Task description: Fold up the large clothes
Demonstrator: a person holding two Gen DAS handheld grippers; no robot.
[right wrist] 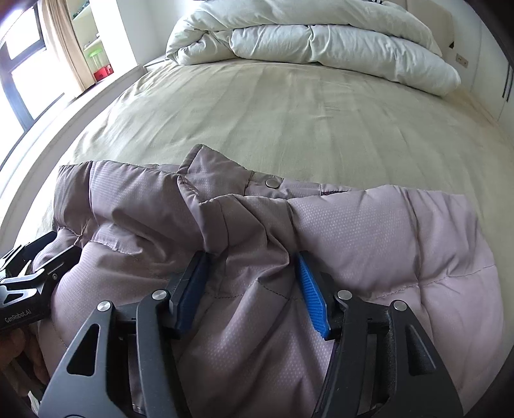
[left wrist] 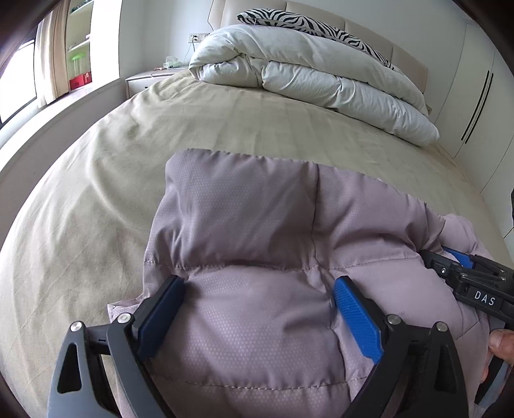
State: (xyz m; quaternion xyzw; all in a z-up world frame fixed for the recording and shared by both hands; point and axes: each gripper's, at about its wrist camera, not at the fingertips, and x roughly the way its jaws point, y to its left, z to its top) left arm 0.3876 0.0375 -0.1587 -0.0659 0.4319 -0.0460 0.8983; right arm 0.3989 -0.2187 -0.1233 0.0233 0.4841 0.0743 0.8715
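Note:
A mauve puffer jacket [left wrist: 257,225] lies bunched on the beige bed sheet [left wrist: 96,193], near the foot of the bed. My left gripper [left wrist: 258,291] straddles a thick padded fold of it, with the jaws wide apart and the blue pads [left wrist: 356,318] pressed into the padding on both sides. My right gripper [right wrist: 249,273] grips the jacket [right wrist: 385,241] near the collar and its snap button [right wrist: 272,183], jaws also apart with fabric bulging between them. Each gripper shows at the edge of the other's view: the right one [left wrist: 462,260] and the left one [right wrist: 32,273].
A folded white duvet [left wrist: 305,74] and a zebra-print pillow [left wrist: 305,22] lie at the head of the bed. A white nightstand [left wrist: 144,78] stands at the far left, a window with curtains [left wrist: 48,64] on the left, and white wardrobe doors [left wrist: 475,96] on the right.

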